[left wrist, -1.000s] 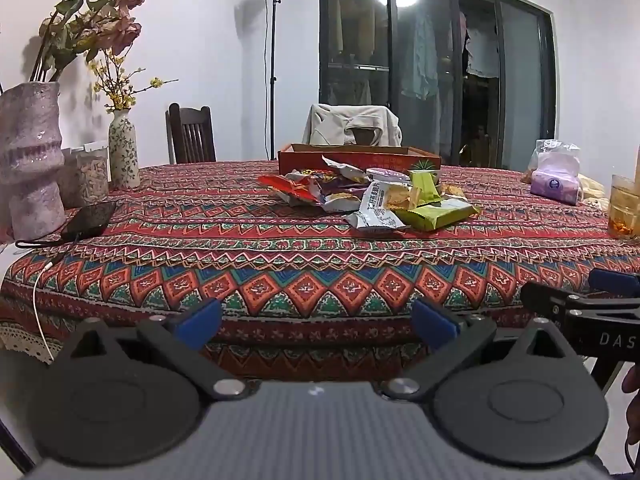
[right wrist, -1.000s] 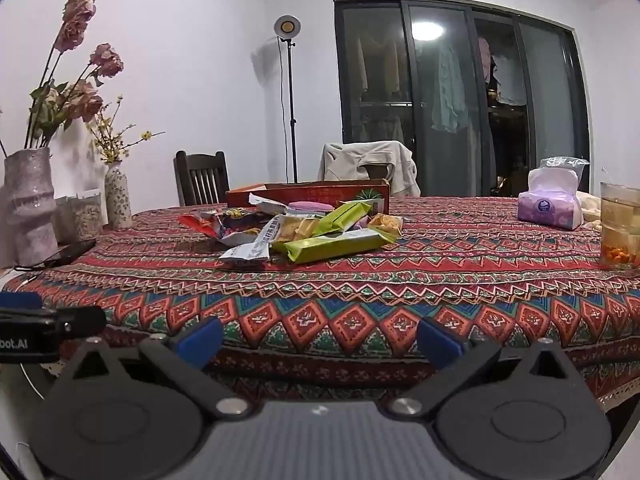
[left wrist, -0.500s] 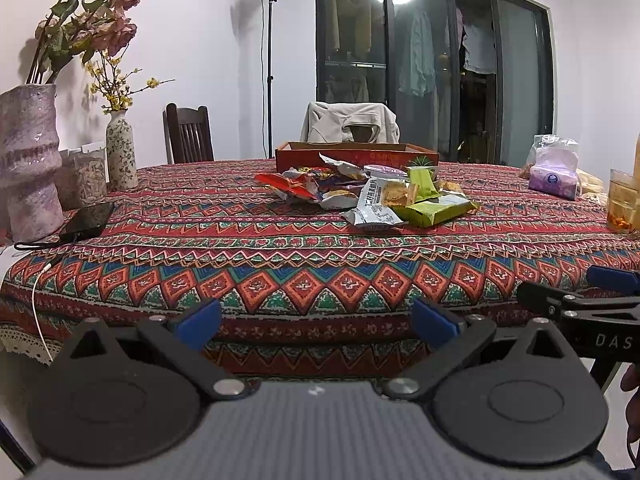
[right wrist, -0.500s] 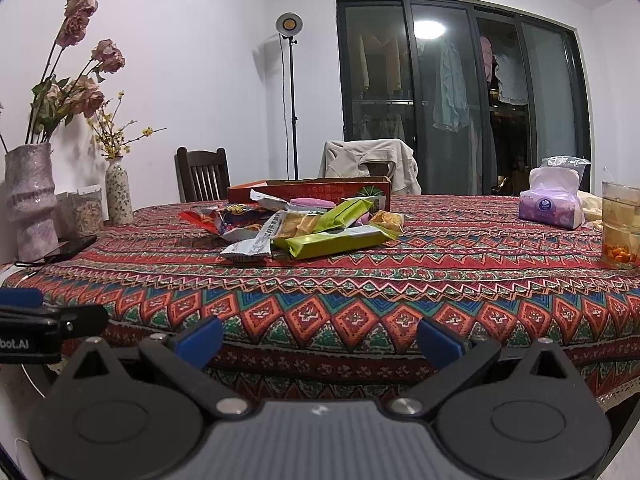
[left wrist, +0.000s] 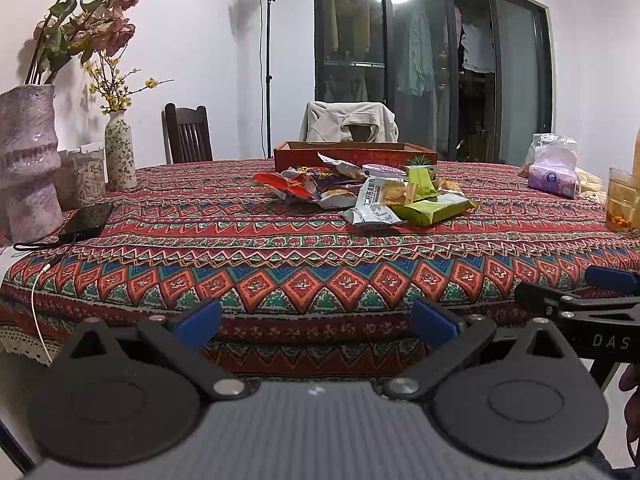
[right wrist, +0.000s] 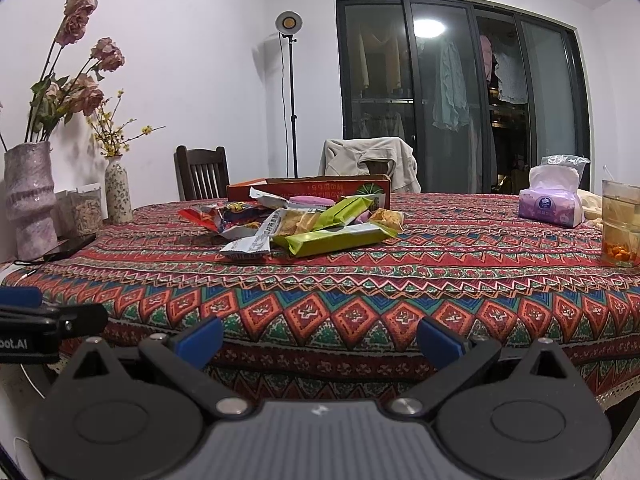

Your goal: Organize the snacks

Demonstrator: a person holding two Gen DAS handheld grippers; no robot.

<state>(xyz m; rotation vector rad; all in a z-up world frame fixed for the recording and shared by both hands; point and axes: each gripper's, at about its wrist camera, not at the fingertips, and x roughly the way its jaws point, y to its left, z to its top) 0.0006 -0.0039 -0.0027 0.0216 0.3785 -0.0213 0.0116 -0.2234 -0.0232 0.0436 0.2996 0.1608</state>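
**Foil and plastic packets heaped before a red box, both tools held back**

Crinkled snack packets (right wrist: 304, 224) are seen piled loosely near the middle of the patterned tablecloth (right wrist: 360, 292), with a long green packet (right wrist: 336, 240) and a white printed one (left wrist: 372, 204) lying nearest the front edge. Just behind the heap, touching or almost touching it, a shallow red cardboard box (left wrist: 356, 154) is set, and it is judged to be the intended container, since the pile is spilled right at its open side.

Neither packet nor box is touched. The left gripper (left wrist: 316, 320) and the right gripper (right wrist: 320, 340) are held low at the near table edge, well apart from the pile, each with its blue-padded fingers spread wide and nothing between them.

Further out, a tissue pack (right wrist: 552, 204) and a glass of tea (right wrist: 620, 232) are placed on the right; a phone (left wrist: 86, 220) on a cable, a large mottled vase (left wrist: 26, 160) and a small flowered vase (left wrist: 119, 152) on the left. The straight path to the heap is left unobstructed; the glass is judged the one item at risk on a wide right-hand reach.
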